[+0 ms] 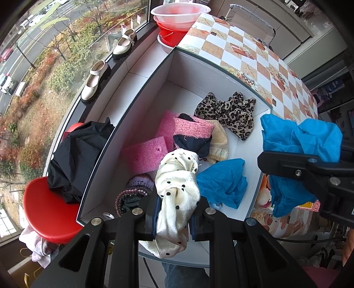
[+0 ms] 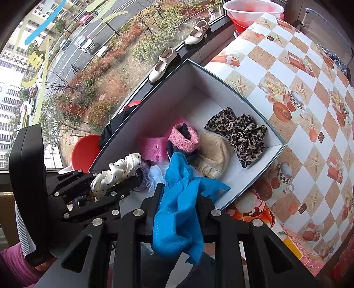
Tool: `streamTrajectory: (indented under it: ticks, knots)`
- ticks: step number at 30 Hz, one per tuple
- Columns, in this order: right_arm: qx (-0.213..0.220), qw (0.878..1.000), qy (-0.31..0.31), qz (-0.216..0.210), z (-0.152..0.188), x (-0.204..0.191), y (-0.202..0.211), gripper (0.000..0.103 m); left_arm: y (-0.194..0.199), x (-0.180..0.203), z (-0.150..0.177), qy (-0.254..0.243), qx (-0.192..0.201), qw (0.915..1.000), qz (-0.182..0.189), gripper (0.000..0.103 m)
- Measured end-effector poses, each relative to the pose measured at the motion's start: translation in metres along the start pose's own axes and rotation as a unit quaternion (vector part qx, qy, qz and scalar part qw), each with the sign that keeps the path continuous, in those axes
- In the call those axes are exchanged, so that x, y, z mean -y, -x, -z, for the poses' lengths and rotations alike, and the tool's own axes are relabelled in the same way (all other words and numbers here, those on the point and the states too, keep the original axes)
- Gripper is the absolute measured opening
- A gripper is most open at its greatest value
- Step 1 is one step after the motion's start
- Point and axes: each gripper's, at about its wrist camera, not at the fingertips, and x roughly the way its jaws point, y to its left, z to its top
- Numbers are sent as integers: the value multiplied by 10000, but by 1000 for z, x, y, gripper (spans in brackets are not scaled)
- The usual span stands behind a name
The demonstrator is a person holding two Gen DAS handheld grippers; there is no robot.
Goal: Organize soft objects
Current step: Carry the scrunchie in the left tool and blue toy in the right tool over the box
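Note:
A white box (image 1: 221, 73) on the patterned table holds soft things: a leopard-print cloth (image 1: 232, 110), pink foam pieces (image 1: 148, 155), a pink and navy knit (image 1: 192, 135), a beige cloth (image 1: 220, 141), a purple knit (image 1: 135, 190) and a blue cloth (image 1: 223, 181). My left gripper (image 1: 174, 212) is shut on a cream polka-dot cloth (image 1: 177, 183) over the box's near end. My right gripper (image 2: 180, 199) is shut on another blue cloth (image 2: 179, 210) at the box's near right rim; it also shows in the left wrist view (image 1: 298, 141).
The table (image 2: 298, 88) has a checkered oilcloth. A red stool (image 1: 46, 212) with a black garment (image 1: 75, 159) stands left of the box. Two cream shoes (image 1: 95, 82) sit on the window sill. Red and white basins (image 1: 179, 20) stand at the far end.

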Motion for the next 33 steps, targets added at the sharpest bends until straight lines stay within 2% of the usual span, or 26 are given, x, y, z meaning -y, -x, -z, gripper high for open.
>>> streamTrajectory:
  ticks: [33]
  knots:
    - [-151, 9999, -20, 61, -3, 10, -13, 24, -9, 4, 0, -18, -106, 9999, -55, 22]
